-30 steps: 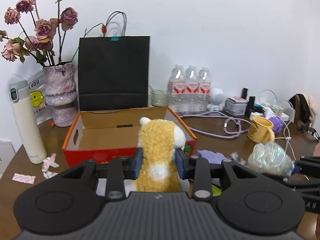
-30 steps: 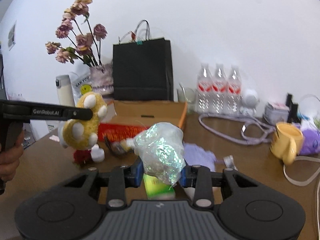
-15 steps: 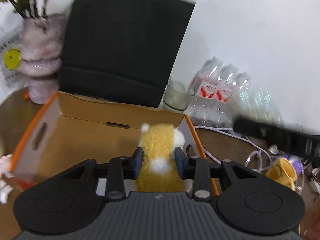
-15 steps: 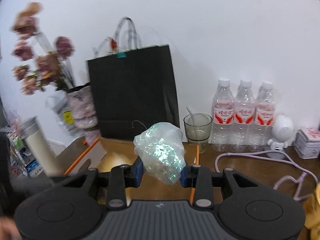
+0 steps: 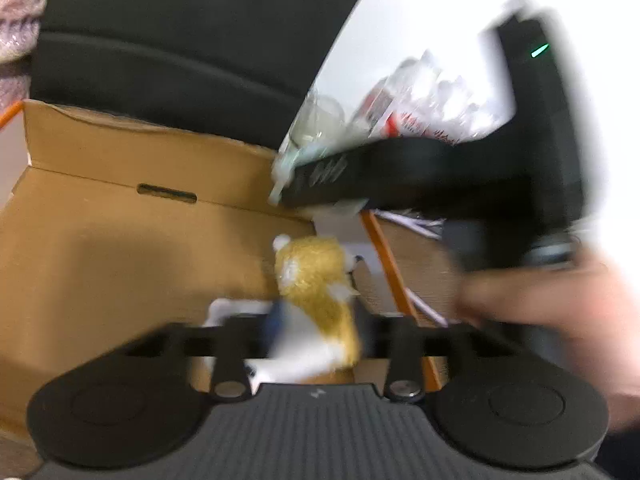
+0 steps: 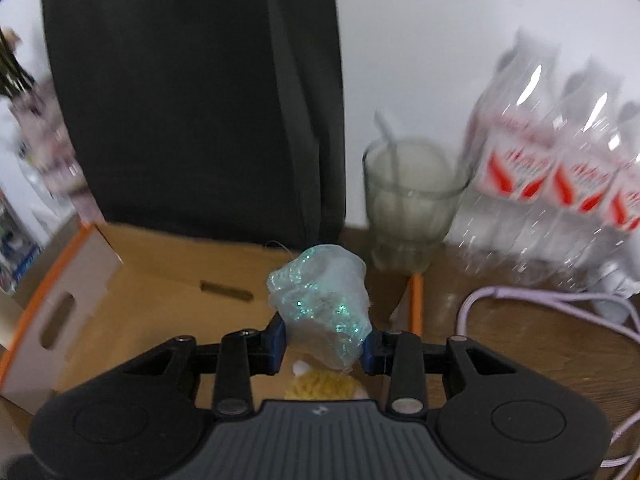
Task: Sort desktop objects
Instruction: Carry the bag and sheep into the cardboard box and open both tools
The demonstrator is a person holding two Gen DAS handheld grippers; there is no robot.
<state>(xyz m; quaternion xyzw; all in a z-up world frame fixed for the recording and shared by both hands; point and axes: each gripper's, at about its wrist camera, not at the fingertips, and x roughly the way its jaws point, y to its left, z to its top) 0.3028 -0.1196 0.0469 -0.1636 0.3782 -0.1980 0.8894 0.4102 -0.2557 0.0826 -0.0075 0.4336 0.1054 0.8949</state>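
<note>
A yellow and white plush toy (image 5: 316,280) stands between the fingers of my left gripper (image 5: 320,320), over the right end of the open cardboard box (image 5: 120,240). The jaws are opening and the blurred pads no longer seem to press on the toy. My right gripper (image 6: 322,342) is shut on a crumpled glittery plastic bag (image 6: 320,292), held above the box's (image 6: 140,300) right end. The plush's head (image 6: 320,388) shows just beneath it. In the left wrist view, the right gripper's body (image 5: 440,168) crosses above the box, held by a hand (image 5: 540,312).
A black paper bag (image 6: 192,100) stands right behind the box. To the right of the box are a glass with a straw (image 6: 412,200), a pack of water bottles (image 6: 560,184) and a lilac cable (image 6: 540,296) on the wooden desk. A vase (image 5: 16,20) is at far left.
Both grippers moved from in front of the box to over it. The left jaws have spread around the plush toy. The right gripper kept its hold on the glittery bag.
</note>
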